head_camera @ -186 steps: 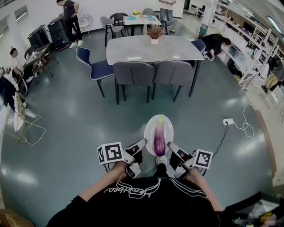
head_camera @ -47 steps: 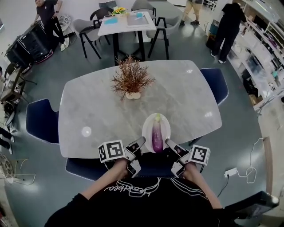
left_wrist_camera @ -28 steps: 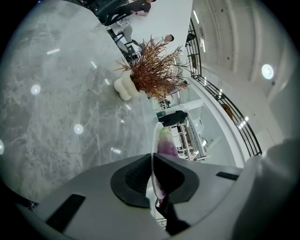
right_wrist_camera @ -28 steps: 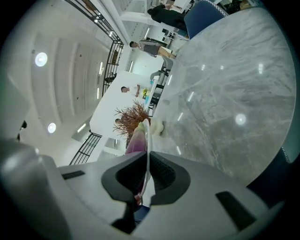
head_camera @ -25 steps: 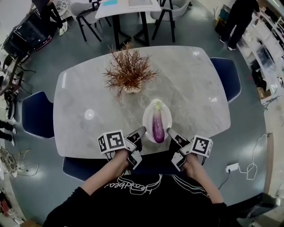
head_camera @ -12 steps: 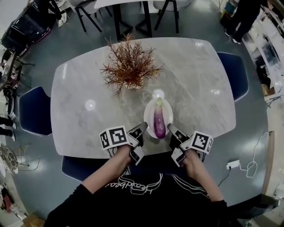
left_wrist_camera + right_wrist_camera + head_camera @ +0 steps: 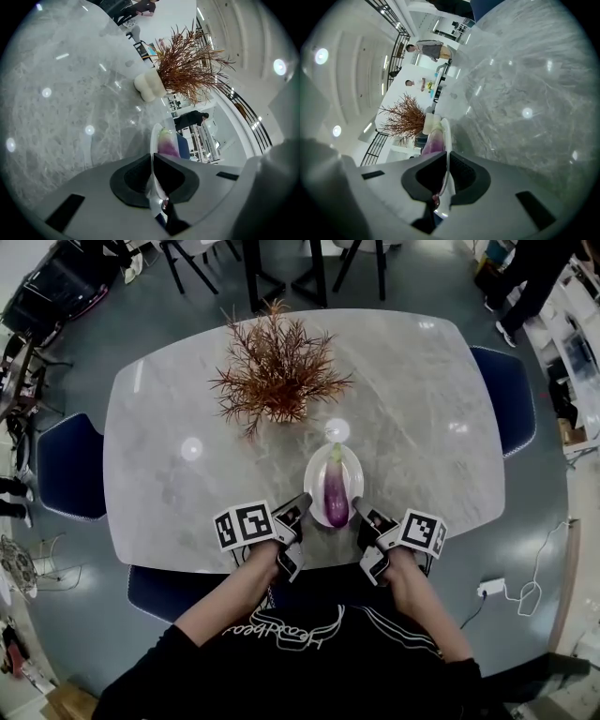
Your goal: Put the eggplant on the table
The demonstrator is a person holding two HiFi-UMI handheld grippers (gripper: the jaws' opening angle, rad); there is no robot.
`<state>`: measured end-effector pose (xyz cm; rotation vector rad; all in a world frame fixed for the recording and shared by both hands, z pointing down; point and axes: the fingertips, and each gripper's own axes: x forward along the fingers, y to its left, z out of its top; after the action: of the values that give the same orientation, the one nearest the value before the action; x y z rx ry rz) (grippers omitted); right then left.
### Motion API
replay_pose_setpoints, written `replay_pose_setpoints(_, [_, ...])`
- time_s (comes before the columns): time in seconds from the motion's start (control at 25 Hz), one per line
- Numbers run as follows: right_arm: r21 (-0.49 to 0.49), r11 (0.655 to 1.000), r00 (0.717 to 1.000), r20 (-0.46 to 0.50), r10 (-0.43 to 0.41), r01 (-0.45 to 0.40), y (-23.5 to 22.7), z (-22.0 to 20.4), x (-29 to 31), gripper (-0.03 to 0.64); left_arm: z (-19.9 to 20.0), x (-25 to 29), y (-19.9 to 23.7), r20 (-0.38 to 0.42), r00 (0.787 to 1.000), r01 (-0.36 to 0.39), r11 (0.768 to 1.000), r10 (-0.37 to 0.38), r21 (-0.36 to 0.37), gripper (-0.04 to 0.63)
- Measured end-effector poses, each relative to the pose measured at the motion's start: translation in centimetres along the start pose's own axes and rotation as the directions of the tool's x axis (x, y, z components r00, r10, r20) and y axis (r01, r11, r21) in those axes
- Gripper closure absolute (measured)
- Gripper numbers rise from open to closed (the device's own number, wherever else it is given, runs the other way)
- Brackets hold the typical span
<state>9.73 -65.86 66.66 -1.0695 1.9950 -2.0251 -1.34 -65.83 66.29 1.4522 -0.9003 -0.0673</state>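
Marble table, left gripper, right gripper clamping plate with eggplant

One eggplant, one plate, two hand-held grippers

In the head view the left tongs and right tongs cover the plate rim at 7 and 5 o'clock. Each gripper view shows the plate edge-on, with most of the eggplant hidden behind the jaws. Whether the plate touches the table cannot be told. A person at 1 o'clock is cut off by the picture's edge.
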Motion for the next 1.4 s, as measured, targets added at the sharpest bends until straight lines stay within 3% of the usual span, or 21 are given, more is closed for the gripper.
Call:
replay_pose_setpoints(0.44, [0.025,0.999,0.999,-0.039,-0.036,0.037,-1.4,-0.3,1.2,0.591,0.1,0.6,1.7,-0.006,0.999,-0.043,0.999,0.043,-0.021,0.574])
replay_pose_setpoints(1.04, [-0.047,0.994,0.991,-0.078,-0.104,0.101,-2.1,-1.0,1.5,0.591,-0.3,0.9,2.9,-0.012,0.993,-0.115,0.993,0.116,0.022,0.574])
replay_pose_setpoints(1.4, [-0.127,0.98,0.981,-0.102,-0.165,0.151,-2.2,-1.3,1.5,0.589,-0.4,1.1,2.9,-0.013,0.994,-0.104,0.994,0.105,0.036,0.572])
